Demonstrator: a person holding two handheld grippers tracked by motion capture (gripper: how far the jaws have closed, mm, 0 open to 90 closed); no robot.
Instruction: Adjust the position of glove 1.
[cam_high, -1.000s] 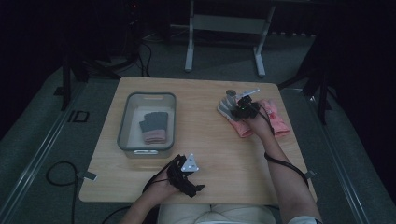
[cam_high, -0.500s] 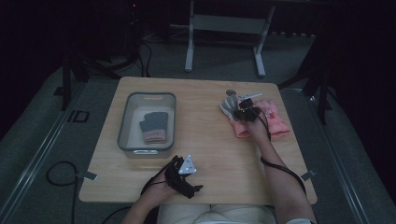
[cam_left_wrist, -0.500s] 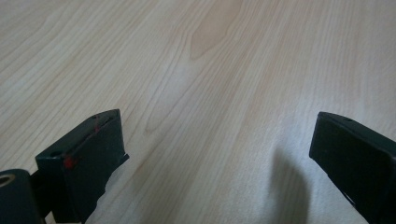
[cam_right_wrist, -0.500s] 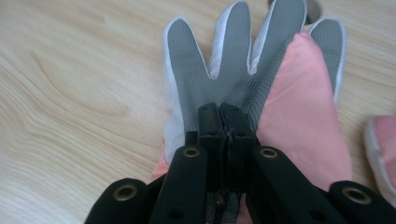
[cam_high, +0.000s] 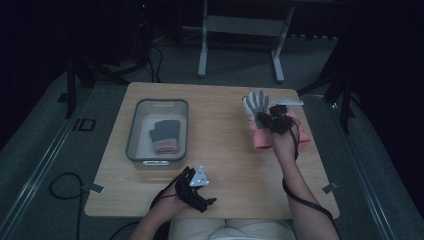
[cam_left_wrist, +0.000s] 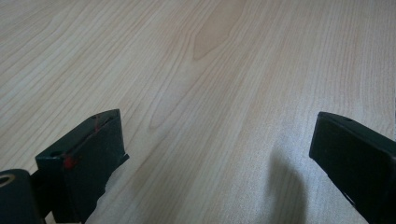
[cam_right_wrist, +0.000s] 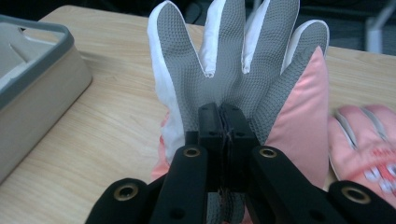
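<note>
Lifted since earlier: grey-palmed pink glove (cam_right_wrist: 233, 70) (fingers upright) | right gripper (cam_right_wrist: 219, 112) clamps it | left gripper (cam_left_wrist: 215, 154) jaws apart

Open tabletop (cam_high: 220, 145) btwn bin (cam_high: 136, 131) & gloves (cam_high: 261, 120); those two block the sides.

The high view looks forward and down from above the person's side, far enough to take in the whole table (cam_high: 220, 165). The left gripper (cam_high: 192, 187) view looks close along its jaws onto bare tabletop just ahead. The right gripper (cam_right_wrist: 219, 114) view faces the glove (cam_right_wrist: 233, 65) pinched directly ahead, with the bin (cam_right_wrist: 32, 88) off to its left; the high view shares both.
</note>
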